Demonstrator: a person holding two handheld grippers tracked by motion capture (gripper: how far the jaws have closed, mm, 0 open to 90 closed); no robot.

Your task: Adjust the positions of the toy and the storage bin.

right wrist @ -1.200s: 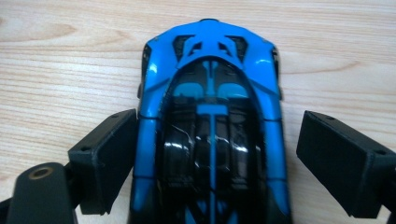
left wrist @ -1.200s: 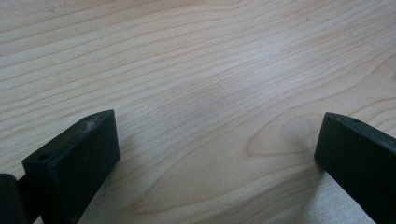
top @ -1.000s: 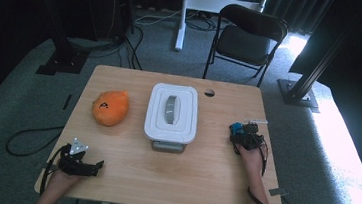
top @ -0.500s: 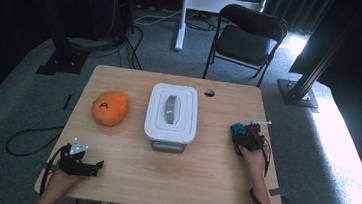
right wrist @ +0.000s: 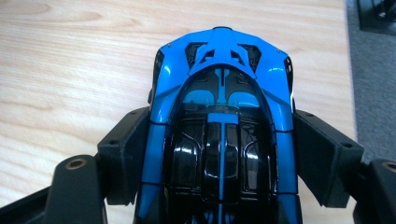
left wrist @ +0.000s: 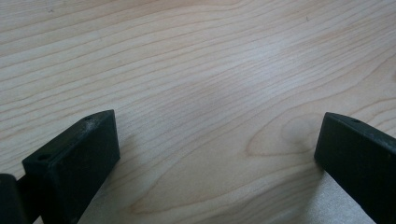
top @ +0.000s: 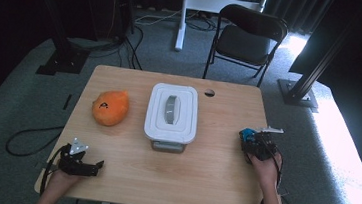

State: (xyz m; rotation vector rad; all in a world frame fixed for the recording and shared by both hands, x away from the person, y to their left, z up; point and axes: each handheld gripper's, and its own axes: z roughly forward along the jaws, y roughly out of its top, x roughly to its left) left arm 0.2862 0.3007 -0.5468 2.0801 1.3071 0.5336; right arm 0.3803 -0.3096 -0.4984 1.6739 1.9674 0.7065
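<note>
A blue and black toy car (right wrist: pixel 222 93) sits nose-forward between the jaws of my right gripper (right wrist: pixel 223 133), and both pads press on its sides. The jaws have just been closing on it. In the high view this gripper (top: pixel 254 139) holds the car (top: pixel 247 134) just above the right edge of the wooden table (top: pixel 211 185). My left gripper (top: pixel 95 166) rests near the table's front left corner. Its jaws (left wrist: pixel 217 140) stand wide apart over bare wood with nothing between them.
A white lidded box (top: pixel 172 112) with a grey handle stands mid-table. An orange plush toy (top: pixel 110 107) lies to its left. Near the far edge there is a small round hole (top: pixel 209 92). A black folding chair (top: pixel 248 35) stands beyond the table.
My right gripper has closed on the blue car and shifted slightly to the right and upward with it. The left gripper has stayed where it was.
</note>
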